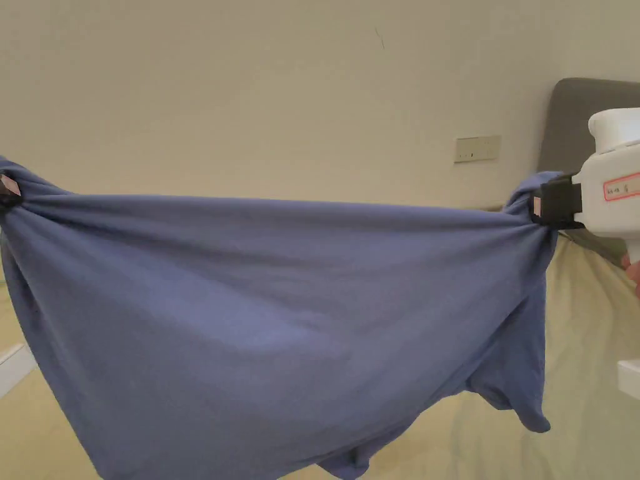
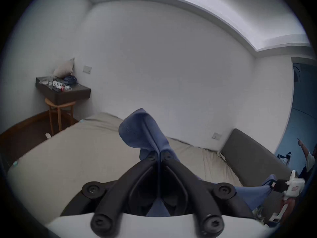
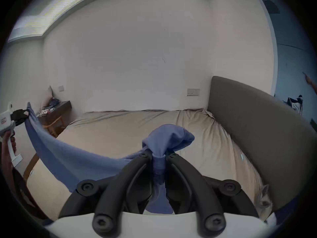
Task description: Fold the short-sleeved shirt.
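A soft, light blue short-sleeved shirt [image 1: 269, 312] sags between the left hand-held gripper [image 2: 158, 155] and right hand-held gripper [image 3: 158, 155], each pinching a bunched edge above the bed [image 3: 120, 130]; flatter edge grips likely suit folding.

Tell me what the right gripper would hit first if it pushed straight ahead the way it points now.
Apart from the blue shirt bunched in the right gripper, the way looks free above the bed; the white wall beyond likely comes first, though depth is unclear.
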The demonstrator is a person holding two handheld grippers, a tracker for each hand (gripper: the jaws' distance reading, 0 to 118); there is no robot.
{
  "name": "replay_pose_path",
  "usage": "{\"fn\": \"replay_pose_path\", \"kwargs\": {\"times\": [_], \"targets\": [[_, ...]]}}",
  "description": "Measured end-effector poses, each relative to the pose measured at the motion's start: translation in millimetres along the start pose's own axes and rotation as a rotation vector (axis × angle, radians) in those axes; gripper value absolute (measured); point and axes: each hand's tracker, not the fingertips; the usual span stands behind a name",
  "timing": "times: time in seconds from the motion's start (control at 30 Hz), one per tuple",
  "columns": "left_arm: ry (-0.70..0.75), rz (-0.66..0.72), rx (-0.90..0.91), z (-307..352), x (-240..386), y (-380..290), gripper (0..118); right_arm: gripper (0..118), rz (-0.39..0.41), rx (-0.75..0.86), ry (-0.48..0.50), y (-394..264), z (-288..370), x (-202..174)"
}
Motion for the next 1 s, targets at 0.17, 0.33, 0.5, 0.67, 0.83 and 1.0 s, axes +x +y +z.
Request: {"fn": "replay_pose_path", "kwargs": {"times": [0.17,0.33,0.5,0.67,0.83,1.0], "targets": [[0.032,0.021,-0.011,-40.9,11.5,36.5,0,15,0.061,-0.059,-0.109,82.1,-43.0,-15.4],[0.112,-0.078,-0.031,-80.2,34.1,56.0,0,15,0.061,-0.095,-0.143,132.9,-83.1,-25.0],[0.128,-0.099,-0.085,-119.1,45.6,61.1,0,15,0.087,-0.112,-0.195,156.0,-114.7,-29.4],[0.168,-0.273,-0.12,-153.1,55.9,34.3,0,15,0.148,-0.134,-0.237,141.1,-151.1,-33.2],[0.139,-0.285,-0.177,-180.5,54.0,-28.0,0,15,0.193,-0.178,-0.2,77.2,-199.3,-35.2],[0.125,-0.199,-0.376,-201.6,24.4,-127.4,0,15,0.174,-0.292,-0.129,-37.9,-242.4,-27.3]]}}
